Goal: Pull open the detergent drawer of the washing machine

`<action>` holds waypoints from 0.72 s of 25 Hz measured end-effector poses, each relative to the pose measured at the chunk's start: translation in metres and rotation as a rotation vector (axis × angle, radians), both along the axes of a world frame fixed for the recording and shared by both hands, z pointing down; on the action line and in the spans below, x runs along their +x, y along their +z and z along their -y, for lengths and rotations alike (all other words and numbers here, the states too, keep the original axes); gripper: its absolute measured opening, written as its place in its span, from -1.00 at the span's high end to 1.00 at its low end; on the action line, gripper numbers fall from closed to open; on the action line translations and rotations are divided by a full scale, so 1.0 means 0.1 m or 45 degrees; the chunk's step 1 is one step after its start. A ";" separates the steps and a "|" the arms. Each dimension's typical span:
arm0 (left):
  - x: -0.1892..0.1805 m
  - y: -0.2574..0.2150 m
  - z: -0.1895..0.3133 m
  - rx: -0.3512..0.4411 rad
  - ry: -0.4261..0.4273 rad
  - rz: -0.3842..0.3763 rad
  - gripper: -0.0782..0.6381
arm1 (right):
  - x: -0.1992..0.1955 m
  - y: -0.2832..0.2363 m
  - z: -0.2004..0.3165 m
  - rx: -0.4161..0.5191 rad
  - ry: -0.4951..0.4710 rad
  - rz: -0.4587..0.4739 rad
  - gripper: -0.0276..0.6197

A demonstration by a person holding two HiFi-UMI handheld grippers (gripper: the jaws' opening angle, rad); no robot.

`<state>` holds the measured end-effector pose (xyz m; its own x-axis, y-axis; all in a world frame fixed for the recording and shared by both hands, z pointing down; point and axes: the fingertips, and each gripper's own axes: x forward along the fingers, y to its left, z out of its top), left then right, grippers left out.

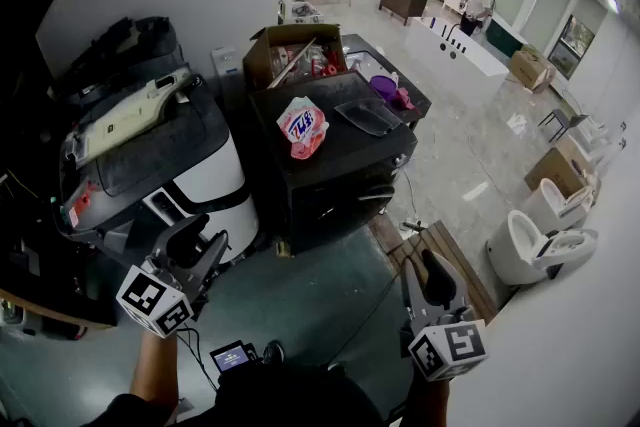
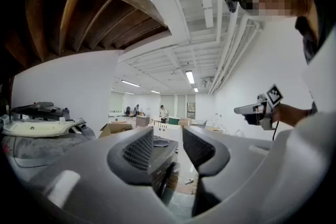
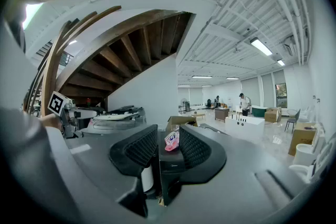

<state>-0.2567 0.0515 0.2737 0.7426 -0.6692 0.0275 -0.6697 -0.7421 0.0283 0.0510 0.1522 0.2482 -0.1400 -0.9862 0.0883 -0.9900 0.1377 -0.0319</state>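
Left claw (image 1: pixel 205 235) level, slightly apart; right claw (image 1: pixel 432 267) level, nearly closed.

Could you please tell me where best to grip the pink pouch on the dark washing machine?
Probably its narrow top edge, coming from the front of the dark washing machine: the pink pouch stands upright, and a cardboard box crowds it behind.

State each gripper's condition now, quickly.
Left gripper: fingers slightly apart, holding nothing.
Right gripper: fingers closed, holding nothing.
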 end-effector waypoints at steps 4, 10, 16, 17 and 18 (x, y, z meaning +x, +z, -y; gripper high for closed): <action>-0.07 0.04 0.00 -0.003 0.007 -0.007 0.28 | -0.13 -0.01 0.03 0.016 -0.018 0.013 0.54; -0.15 0.16 0.00 -0.028 0.032 -0.008 0.28 | -0.25 0.00 0.03 0.017 0.000 0.031 0.54; -0.22 0.26 0.11 -0.051 0.069 -0.023 0.28 | -0.35 0.07 0.05 0.006 0.046 0.053 0.54; -0.24 0.27 0.13 -0.052 0.076 -0.026 0.28 | -0.37 0.07 0.06 0.007 0.056 0.065 0.54; -0.26 0.27 0.15 -0.053 0.082 -0.030 0.28 | -0.39 0.07 0.06 0.010 0.063 0.076 0.54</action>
